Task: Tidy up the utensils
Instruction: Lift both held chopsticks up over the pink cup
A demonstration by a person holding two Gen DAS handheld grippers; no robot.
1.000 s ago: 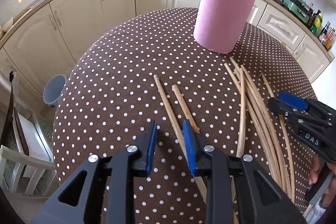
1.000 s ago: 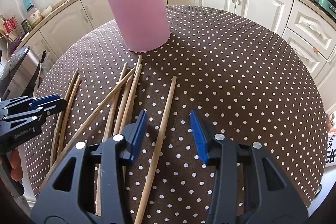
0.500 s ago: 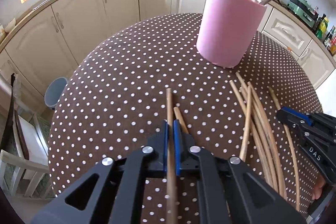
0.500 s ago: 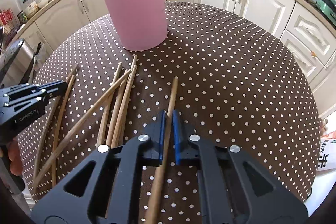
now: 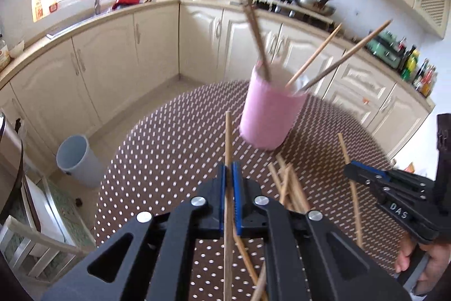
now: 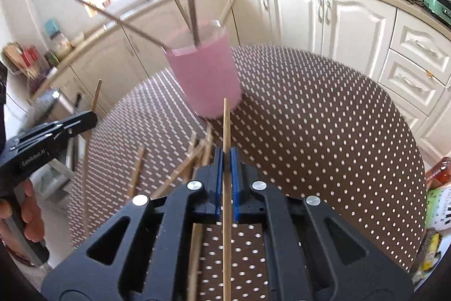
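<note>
so both tongs pinch one wooden stick each: left gripper [image 5: 229, 174] grips a stick [image 5: 228, 137], right gripper [image 6: 225, 160] another stick [image 6: 225, 123], above the dotted table [image 6: 324, 131], near the pink cup [image 6: 205, 78].

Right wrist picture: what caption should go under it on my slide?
Right gripper pinches one wooden chopstick, lifted toward the pink cup on the dotted table.

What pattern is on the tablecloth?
Brown tablecloth with small white polka dots, clearest in the right wrist view.
</note>
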